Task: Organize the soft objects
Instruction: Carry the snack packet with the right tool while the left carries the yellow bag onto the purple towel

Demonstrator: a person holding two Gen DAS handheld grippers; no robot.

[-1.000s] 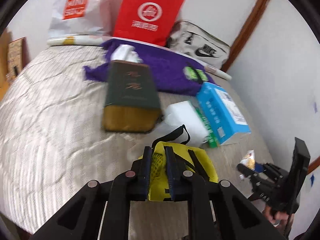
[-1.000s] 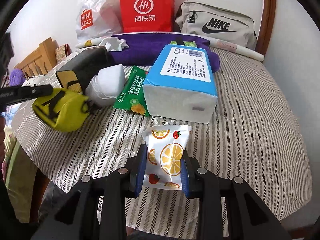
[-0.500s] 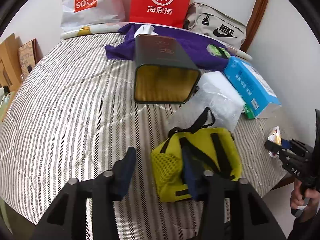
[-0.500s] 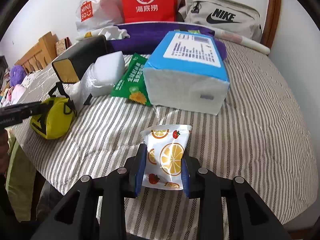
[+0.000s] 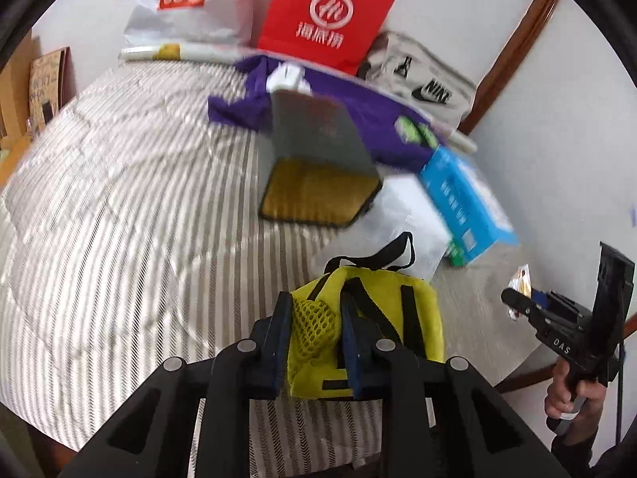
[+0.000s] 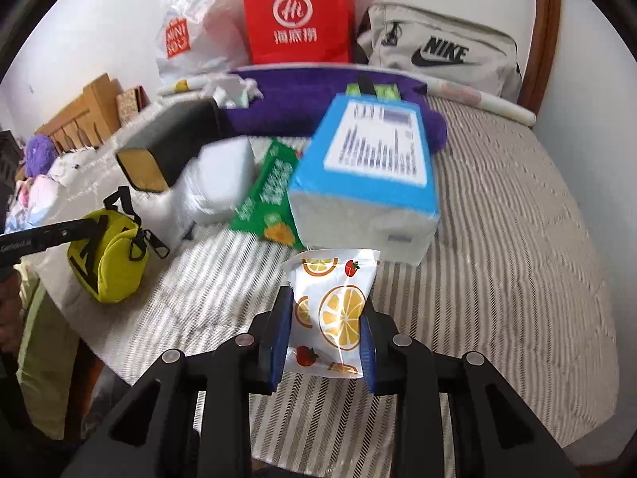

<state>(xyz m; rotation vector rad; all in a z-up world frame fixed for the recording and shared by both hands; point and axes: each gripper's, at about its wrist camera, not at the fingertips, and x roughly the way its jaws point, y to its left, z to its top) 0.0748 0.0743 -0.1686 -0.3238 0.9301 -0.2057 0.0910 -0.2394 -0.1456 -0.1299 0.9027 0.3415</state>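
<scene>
**Two grippers, two soft things in hand on the striped bed**

We count two grippers, each with something between its pads. Our left gripper (image 5: 314, 342) has its jaws closing on the mesh side of one yellow pouch (image 5: 370, 326), which sits on the striped bedspread (image 5: 119, 219) at the near edge. Our right gripper (image 6: 324, 338) is clenched on one fruit-print packet (image 6: 334, 310), held just above the near part of the bed.

Farther in we count one dark tissue box (image 5: 318, 151) with a gold end, one clear-wrapped white pack (image 5: 414, 223), one green packet (image 6: 270, 195), and one blue tissue pack (image 6: 374, 171), all bunched together at mid-bed. Behind them lies one purple cloth (image 6: 310, 107). Along the far wall stand three bags: one white plastic bag (image 6: 191, 36), one red paper bag (image 6: 298, 12), one grey sports bag (image 6: 442, 51).

The yellow pouch is small and plump, with black straps and a black loop handle (its netted pocket faces our left gripper). The packet is white and glossy, printed with orange slices and strawberries, and stands upright between the blue pads.
</scene>
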